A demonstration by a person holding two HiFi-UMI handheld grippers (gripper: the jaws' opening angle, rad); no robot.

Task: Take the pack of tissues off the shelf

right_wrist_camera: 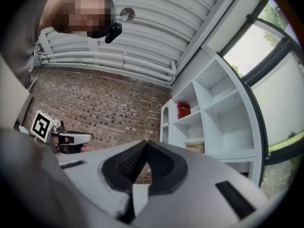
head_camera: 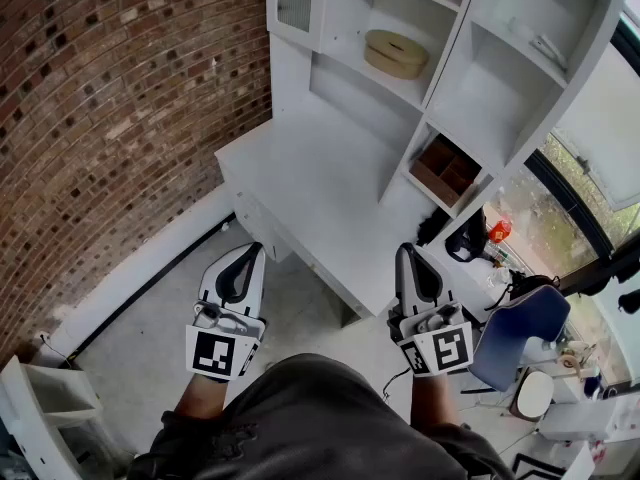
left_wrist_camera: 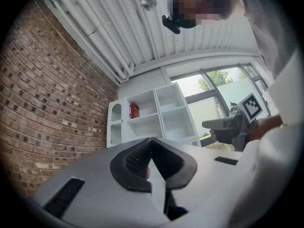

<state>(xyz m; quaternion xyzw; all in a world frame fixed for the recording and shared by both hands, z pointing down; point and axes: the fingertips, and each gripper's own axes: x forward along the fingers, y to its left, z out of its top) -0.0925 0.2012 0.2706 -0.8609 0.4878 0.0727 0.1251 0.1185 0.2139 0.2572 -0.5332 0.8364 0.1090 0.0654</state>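
The pack of tissues (left_wrist_camera: 134, 110) is a small red pack standing upright on an upper shelf of the white shelf unit (head_camera: 480, 78); the right gripper view shows the pack (right_wrist_camera: 184, 110) too. Both grippers are held low in front of the person, well short of the shelf and pointing slightly up towards it. My left gripper (head_camera: 248, 252) is shut with nothing between its jaws, and its jaws meet in the left gripper view (left_wrist_camera: 151, 142). My right gripper (head_camera: 405, 254) is also shut and empty (right_wrist_camera: 145, 144).
A white desk (head_camera: 310, 178) juts out below the shelves. A round wooden box (head_camera: 395, 53) sits on a middle shelf and a brown box (head_camera: 445, 168) in a lower cubby. A brick wall (head_camera: 100, 118) runs along the left, with a blue chair (head_camera: 520, 333) at the right.
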